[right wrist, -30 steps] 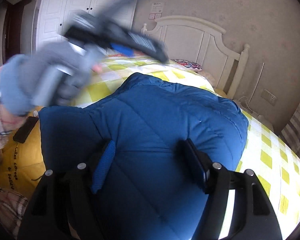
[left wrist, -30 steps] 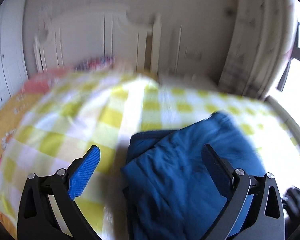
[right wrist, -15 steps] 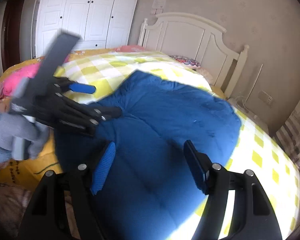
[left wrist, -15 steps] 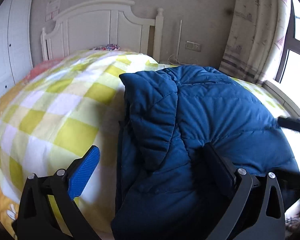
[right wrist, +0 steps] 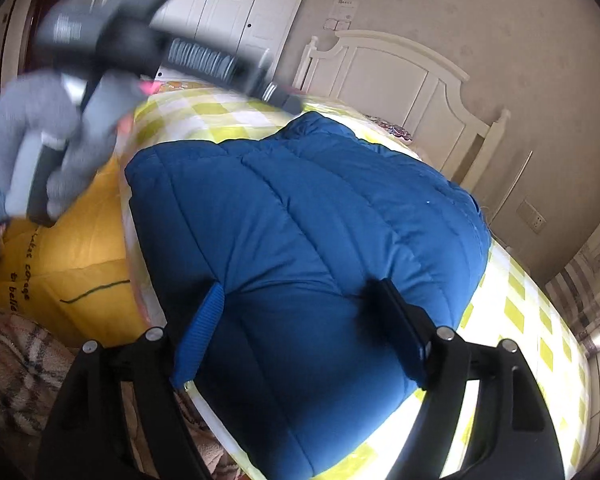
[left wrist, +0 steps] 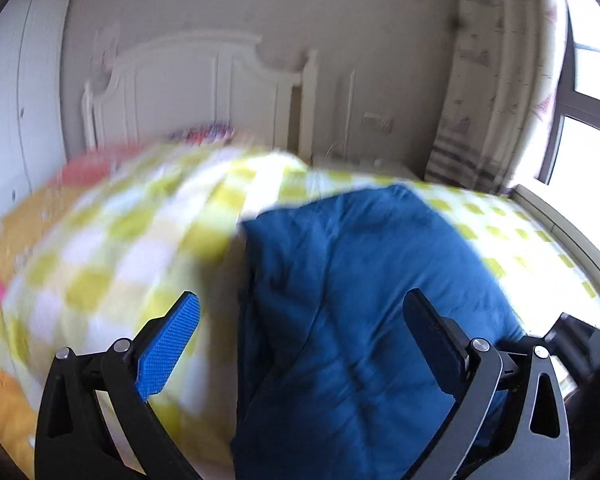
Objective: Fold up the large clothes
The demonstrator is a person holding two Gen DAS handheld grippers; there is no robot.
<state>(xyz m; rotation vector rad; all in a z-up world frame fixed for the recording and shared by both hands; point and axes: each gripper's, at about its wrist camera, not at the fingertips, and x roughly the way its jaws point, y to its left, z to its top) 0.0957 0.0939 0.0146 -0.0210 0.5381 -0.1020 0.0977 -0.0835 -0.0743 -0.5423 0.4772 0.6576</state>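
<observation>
The task's thing is a large, deep-blue quilted puffer jacket, lying in a folded bundle on the yellow-and-white checked bed cover, toward the near edge of the bed; the white panelled wooden headboard stands well behind it.

By its look the jacket will handle soft and bulky — light for its size, springy, and likely to puff open again after pressing; the smooth shell fabric seems slippery, so a pinch on a flat panel may slide off. Better holds would be the thick folded edge on its left side or a stitched seam, where layers bunch; that is a judgement, not something seen tested.

The right gripper, black with 1 blue ribbed pad, has its jaws opening; the padding bulges between them, and the pads appear to sit against the fabric without pinching it. The left gripper stands wide apart, empty, its blue pad over the checked cover and its dark finger over the jacket; a grey-gloved hand carries it.

Stitch lines divide the jacket into plump channels; a bright yellow cloth with dark lettering lies just beside it.
</observation>
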